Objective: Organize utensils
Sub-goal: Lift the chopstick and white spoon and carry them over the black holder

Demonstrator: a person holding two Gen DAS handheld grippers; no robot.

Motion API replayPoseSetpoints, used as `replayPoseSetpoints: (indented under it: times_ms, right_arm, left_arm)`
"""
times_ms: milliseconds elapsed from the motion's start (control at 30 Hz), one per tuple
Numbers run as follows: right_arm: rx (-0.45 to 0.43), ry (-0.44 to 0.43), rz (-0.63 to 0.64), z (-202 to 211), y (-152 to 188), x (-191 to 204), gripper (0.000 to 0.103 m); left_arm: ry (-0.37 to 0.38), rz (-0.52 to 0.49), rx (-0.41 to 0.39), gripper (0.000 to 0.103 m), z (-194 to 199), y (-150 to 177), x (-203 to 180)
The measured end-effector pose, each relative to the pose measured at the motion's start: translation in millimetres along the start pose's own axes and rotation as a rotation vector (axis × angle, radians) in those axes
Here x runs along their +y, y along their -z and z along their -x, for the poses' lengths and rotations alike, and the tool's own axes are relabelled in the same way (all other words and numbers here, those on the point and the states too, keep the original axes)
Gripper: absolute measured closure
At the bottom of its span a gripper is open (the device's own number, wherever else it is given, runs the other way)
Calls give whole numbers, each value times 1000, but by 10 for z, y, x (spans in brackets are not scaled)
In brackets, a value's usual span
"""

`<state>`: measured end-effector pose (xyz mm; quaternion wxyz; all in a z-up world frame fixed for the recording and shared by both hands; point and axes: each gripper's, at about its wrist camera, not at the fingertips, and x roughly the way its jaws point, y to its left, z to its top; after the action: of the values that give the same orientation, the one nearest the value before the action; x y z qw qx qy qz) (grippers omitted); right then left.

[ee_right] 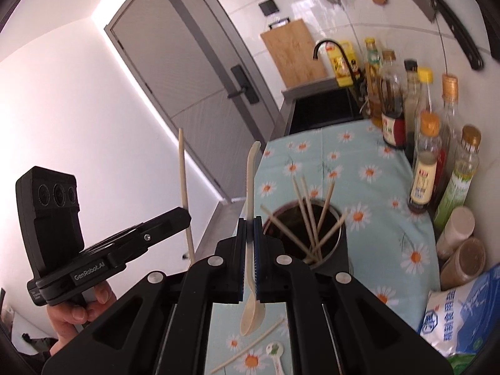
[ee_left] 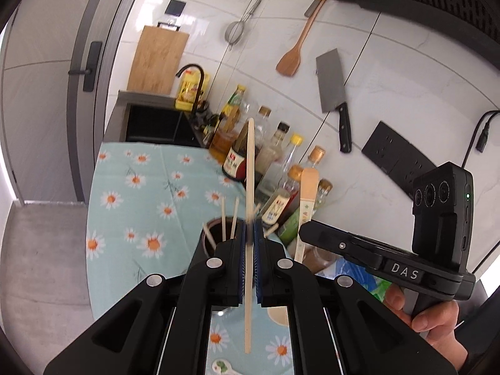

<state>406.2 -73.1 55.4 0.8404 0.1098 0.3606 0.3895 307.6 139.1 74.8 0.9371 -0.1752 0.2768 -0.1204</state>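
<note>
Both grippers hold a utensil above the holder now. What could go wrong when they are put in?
The left gripper holds its chopstick by a narrow pinch at mid-length, so it may swing or slip. The holder already has chopsticks fanned across its mouth; the spoon in the right gripper may catch on them. Both grippers are close together and could collide.

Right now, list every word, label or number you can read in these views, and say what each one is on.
"DAS": white letters on the right gripper body, seen from the left wrist.
"GenRobot.AI": on the left gripper body, seen from the right wrist.
Blue and white bag: large Chinese characters, too blurred to read.
Bottle labels: too small to read.
</note>
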Motion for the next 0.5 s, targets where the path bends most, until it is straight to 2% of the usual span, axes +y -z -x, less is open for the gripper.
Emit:
replayPoseSetpoints:
  times_ms: [367, 500]
  right_arm:
    - [-131, 29, 15, -71, -334, -91, 98]
    - [-142, 60, -8, -166, -365, -221, 98]
  left_arm:
    - [63, -38, -111, 99, -218, -439, 38]
    - [99, -36, -152, 99, -321, -494, 104]
